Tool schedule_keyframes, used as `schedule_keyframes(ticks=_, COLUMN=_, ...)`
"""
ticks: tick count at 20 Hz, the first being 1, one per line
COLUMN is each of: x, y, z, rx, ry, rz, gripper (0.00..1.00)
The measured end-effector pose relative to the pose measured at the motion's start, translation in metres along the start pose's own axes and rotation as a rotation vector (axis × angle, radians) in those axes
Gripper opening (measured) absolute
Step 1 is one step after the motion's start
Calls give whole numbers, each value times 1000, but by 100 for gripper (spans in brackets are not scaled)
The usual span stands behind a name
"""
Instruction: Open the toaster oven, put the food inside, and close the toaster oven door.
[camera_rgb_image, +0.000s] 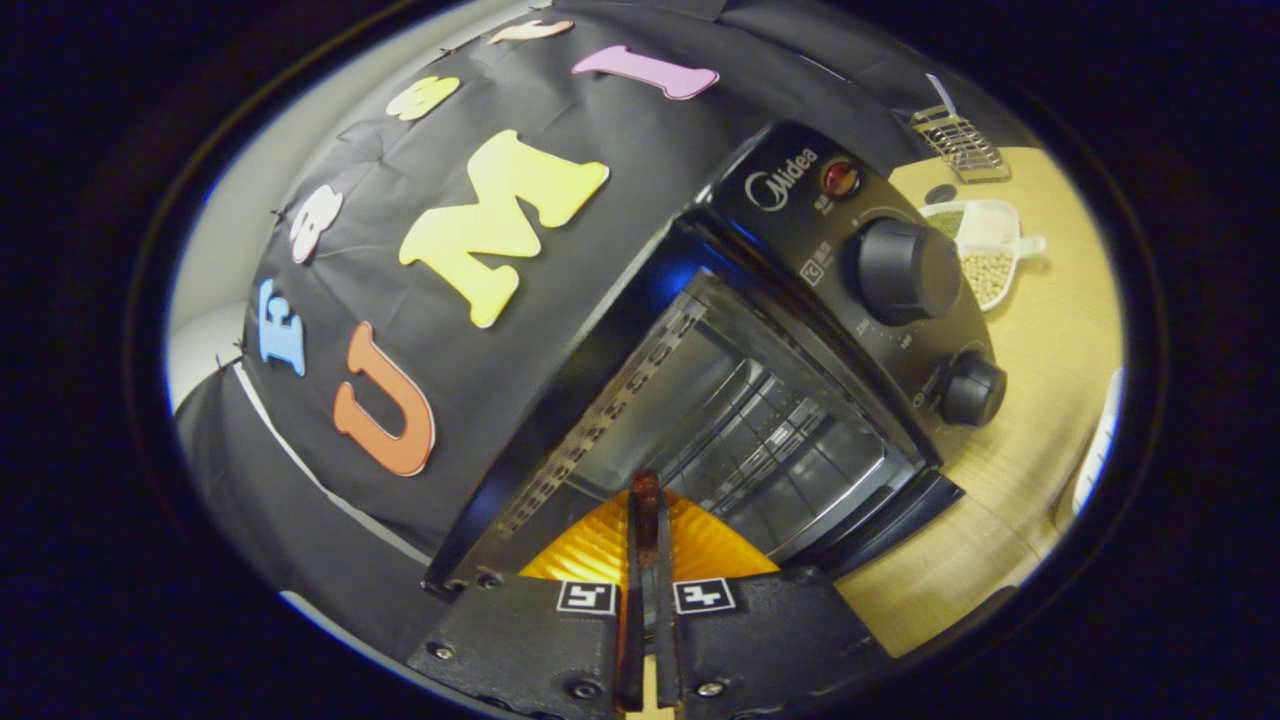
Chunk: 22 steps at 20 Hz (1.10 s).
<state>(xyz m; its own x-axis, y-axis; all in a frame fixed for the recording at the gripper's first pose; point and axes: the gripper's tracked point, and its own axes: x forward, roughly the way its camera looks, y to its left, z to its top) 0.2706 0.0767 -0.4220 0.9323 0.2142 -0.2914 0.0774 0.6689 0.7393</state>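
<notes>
- Gripper (648, 500) tilted in our view; its two fingers are pressed close together, clenched on the rim of a ridged, glossy orange dish (700, 548).
- We see the dish fan out on both sides of the fingers, at the mouth of the toaster oven (760, 330).
- Oven: black, boxy; its cavity shows shiny metal walls and a wire rack (770, 420).
- Two round ribbed knobs (905, 270) sit on its panel under a small red lamp (840, 178).
- Beyond the oven, on the pale wood-grain table (1040, 330), we note a white divided dish of beans (985, 262) and a wire rack stand (958, 140).
</notes>
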Motion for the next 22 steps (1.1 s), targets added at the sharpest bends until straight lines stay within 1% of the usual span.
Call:
schedule_keyframes(ticks=1, x=3, y=-5, z=3, rx=-44, ry=-8, rz=-24, gripper=9)
schedule_keyframes(ticks=5, x=2, y=-29, z=-3, rx=-211, ry=39, rz=-163, gripper=15)
schedule_keyframes(ticks=6, x=1, y=-30, z=-6, rx=-239, ry=55, rz=-184, gripper=17)
schedule_keyframes(ticks=8, x=0, y=-28, z=-3, rx=-298, ry=62, rz=-195, gripper=17)
schedule_keyframes(ticks=9, x=0, y=-30, z=1, rx=-348, ry=61, rz=-216, gripper=17)
schedule_keyframes(ticks=11, x=-8, y=-38, z=15, rx=-471, ry=31, rz=-300, gripper=19)
schedule_keyframes(ticks=12, x=-11, y=-36, z=19, rx=-528, ry=14, rz=-322, gripper=17)
schedule_keyframes(ticks=13, x=-14, y=-33, z=24, rx=-571, ry=-6, rz=-327, gripper=19)
schedule_keyframes(ticks=15, x=-23, y=-29, z=32, rx=-634, ry=-36, rz=-321, gripper=36)
schedule_keyframes(ticks=16, x=-30, y=-27, z=33, rx=-647, ry=-42, rz=-318, gripper=50)
schedule_keyframes(ticks=17, x=-38, y=-25, z=32, rx=-655, ry=-40, rz=-316, gripper=55)
schedule_keyframes(ticks=18, x=-45, y=-21, z=31, rx=-662, ry=-34, rz=-311, gripper=68)
schedule_keyframes(ticks=20, x=-62, y=-12, z=31, rx=-688, ry=-47, rz=-309, gripper=81)
schedule_keyframes(ticks=22, x=-82, y=4, z=32, rx=-723, ry=-78, rz=-287, gripper=81)
